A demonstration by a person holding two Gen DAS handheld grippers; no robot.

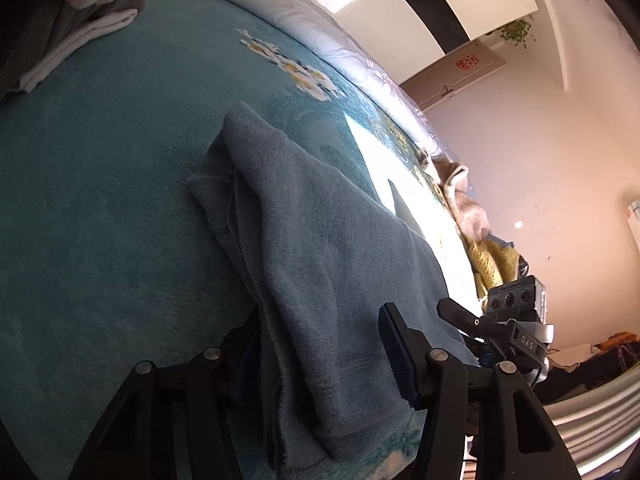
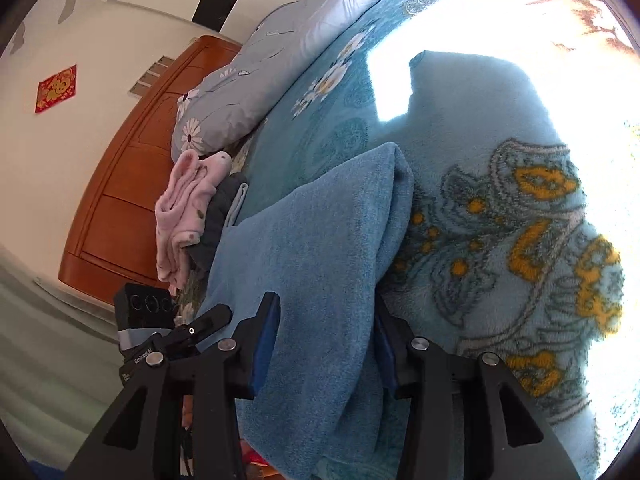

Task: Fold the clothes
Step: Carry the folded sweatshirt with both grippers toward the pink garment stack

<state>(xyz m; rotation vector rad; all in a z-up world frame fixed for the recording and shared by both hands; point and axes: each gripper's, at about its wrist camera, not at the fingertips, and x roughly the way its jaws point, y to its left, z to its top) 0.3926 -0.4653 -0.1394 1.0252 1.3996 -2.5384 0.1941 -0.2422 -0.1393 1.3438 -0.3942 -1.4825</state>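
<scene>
A folded blue fleece garment [image 1: 312, 240] lies on the teal flowered blanket [image 1: 100, 200] that covers the bed. My left gripper [image 1: 320, 344] stands open astride its near end, its left finger partly hidden behind the fold and its right pad clear of the cloth. In the right wrist view the same garment [image 2: 320, 220] runs away between the fingers of my right gripper [image 2: 326, 340], which is also open, with the cloth lying loose in the gap. The blanket [image 2: 500, 220] shows yellow flowers beside it.
A stack of folded clothes [image 2: 188, 208], pink on dark, sits by the pale flowered quilt [image 2: 260, 80] and wooden headboard [image 2: 132, 160]. Yellow and beige clothes [image 1: 488, 260] are heaped at the bed's far edge. Bright sun falls on part of the blanket.
</scene>
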